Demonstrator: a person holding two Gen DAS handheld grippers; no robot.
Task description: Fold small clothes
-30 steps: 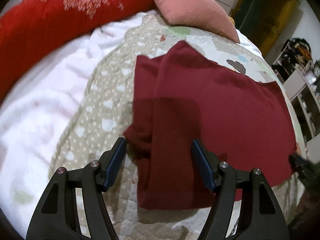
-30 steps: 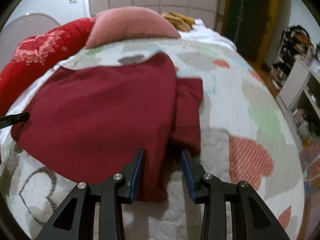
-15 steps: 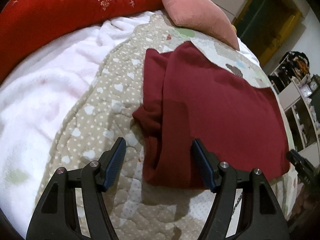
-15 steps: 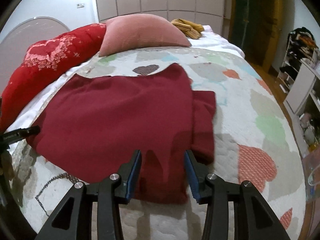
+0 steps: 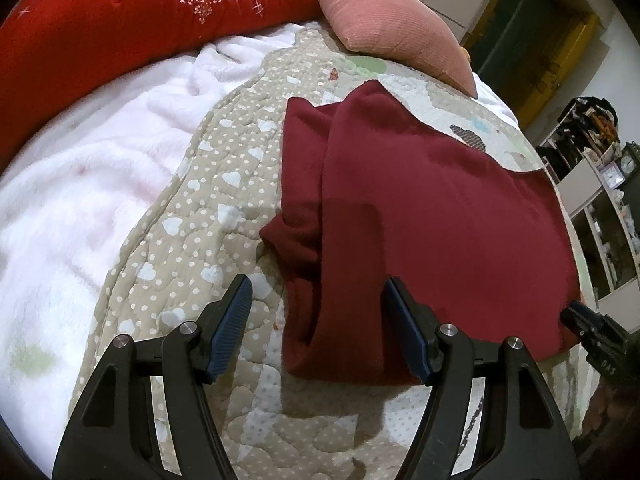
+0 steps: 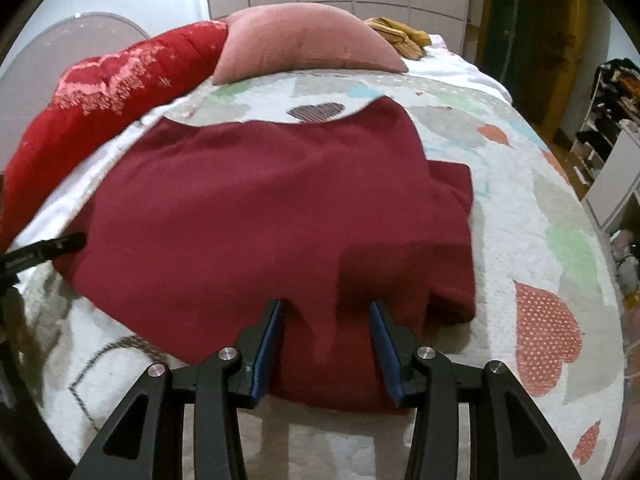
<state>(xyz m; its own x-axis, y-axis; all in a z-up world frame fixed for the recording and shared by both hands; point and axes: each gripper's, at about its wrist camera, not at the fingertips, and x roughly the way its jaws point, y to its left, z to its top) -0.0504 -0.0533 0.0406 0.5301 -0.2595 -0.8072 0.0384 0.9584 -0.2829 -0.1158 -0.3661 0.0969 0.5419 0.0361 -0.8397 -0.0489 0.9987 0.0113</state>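
Observation:
A dark red garment (image 5: pixel 440 220) lies spread on the patterned quilt (image 5: pixel 192 240), with a sleeve folded in along each side. My left gripper (image 5: pixel 317 284) hangs open over the near left corner, its fingers astride the folded sleeve edge without pressing it. In the right wrist view the same garment (image 6: pixel 260 220) fills the middle. My right gripper (image 6: pixel 325 306) stands open over the near hem; cloth lies between its blue pads (image 6: pixel 266 344), which do not squeeze it. The other gripper's tip shows at each view's edge, the right gripper (image 5: pixel 588 328) and the left gripper (image 6: pixel 44 252).
A pink pillow (image 6: pixel 304 40) and a long red cushion (image 5: pixel 120 32) lie along the far side of the bed. A white fleece blanket (image 5: pixel 80 180) lies left of the quilt. Yellow cloth (image 6: pixel 400 34) sits behind the pillow. Shelves (image 5: pixel 600 208) stand past the bed's right edge.
Both grippers have drawn back from the garment, which now shows more fully and lies still. The right gripper's jaws have spread a little wider. The left jaws keep the same gap.

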